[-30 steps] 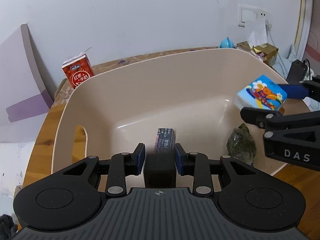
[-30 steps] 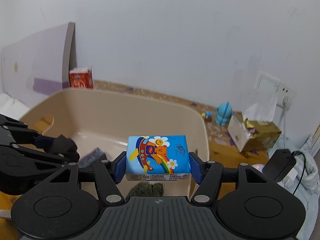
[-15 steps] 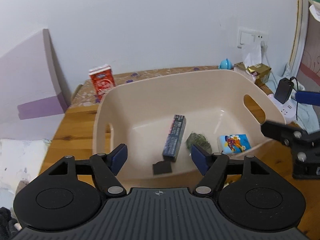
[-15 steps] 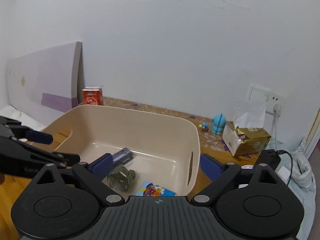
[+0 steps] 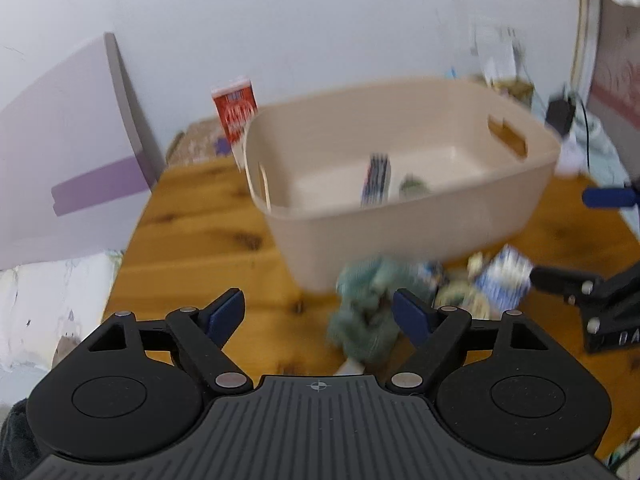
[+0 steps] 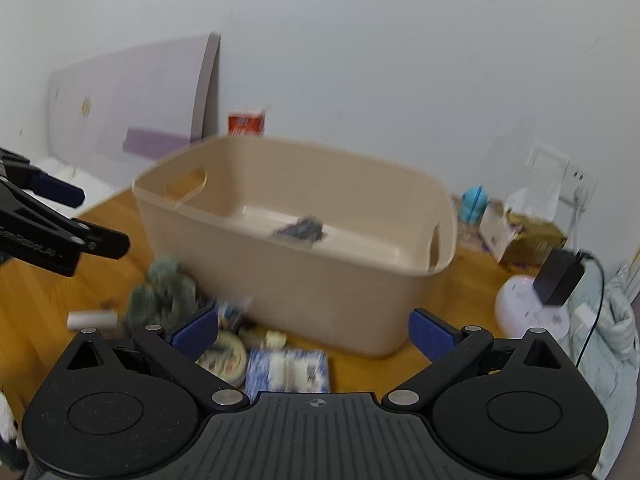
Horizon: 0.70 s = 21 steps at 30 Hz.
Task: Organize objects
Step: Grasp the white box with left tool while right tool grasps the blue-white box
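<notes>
A beige plastic basket [image 5: 420, 216] [image 6: 320, 280] stands on the wooden table [image 5: 192, 240]. Inside it lie a dark slim box [image 5: 376, 178] and a dark green bundle [image 5: 414, 186]. In front of the basket loose items lie blurred: a grey-green cloth bundle [image 5: 368, 312] [image 6: 164, 292], a blue-and-white packet [image 5: 506, 280] [image 6: 288, 370], a round tin [image 6: 224, 356] and a small white tube [image 6: 92, 320]. My left gripper [image 5: 318, 314] is open and empty just before the cloth bundle. My right gripper [image 6: 314, 332] is open and empty above the packet.
A red milk carton [image 5: 236, 110] stands behind the basket by the wall. A purple-and-white board [image 5: 68, 148] leans at the left. At the right are a blue toy [image 6: 474, 202], a tissue box [image 6: 520, 232], a black charger [image 6: 560, 276] and a white power strip [image 6: 528, 308].
Both grippers have pulled back and lower from over the basket. The view now shows the basket's front wall and the loose items before it. Both stay open and empty.
</notes>
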### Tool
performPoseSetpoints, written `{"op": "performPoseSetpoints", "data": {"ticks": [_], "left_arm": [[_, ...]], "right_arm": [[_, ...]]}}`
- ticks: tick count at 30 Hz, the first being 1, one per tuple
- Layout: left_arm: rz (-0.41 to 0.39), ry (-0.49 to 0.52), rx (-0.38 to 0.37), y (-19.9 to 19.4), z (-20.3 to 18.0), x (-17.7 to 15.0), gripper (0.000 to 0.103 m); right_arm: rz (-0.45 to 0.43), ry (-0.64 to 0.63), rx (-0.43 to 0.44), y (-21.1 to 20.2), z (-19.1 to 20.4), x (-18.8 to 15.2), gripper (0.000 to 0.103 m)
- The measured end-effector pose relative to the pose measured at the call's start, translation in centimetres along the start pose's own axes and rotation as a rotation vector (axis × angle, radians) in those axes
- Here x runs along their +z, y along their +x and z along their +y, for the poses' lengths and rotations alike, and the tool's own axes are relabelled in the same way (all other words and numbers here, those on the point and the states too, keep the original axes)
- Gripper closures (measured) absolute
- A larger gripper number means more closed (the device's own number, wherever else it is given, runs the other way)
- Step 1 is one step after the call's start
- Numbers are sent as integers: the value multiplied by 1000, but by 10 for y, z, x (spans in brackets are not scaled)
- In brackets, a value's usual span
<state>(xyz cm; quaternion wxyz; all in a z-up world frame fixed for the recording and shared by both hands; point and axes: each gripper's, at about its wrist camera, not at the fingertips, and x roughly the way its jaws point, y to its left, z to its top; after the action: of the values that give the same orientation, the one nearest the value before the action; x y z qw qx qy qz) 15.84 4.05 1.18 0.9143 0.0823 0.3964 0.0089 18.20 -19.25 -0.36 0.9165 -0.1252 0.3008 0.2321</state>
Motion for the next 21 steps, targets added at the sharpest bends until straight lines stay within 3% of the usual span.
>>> {"op": "performPoseSetpoints", "data": {"ticks": [13,17,21], "left_arm": [[169,35,-29,48,10,-49,21],[172,15,-59,57,12,-53,33],[160,-4,-109,58,13,-51,56]], "right_arm": [[156,-17,27,53,3,-39,0],[171,-17,34,67,4,-43,0],[167,14,58,75,1,-44,19]]}}
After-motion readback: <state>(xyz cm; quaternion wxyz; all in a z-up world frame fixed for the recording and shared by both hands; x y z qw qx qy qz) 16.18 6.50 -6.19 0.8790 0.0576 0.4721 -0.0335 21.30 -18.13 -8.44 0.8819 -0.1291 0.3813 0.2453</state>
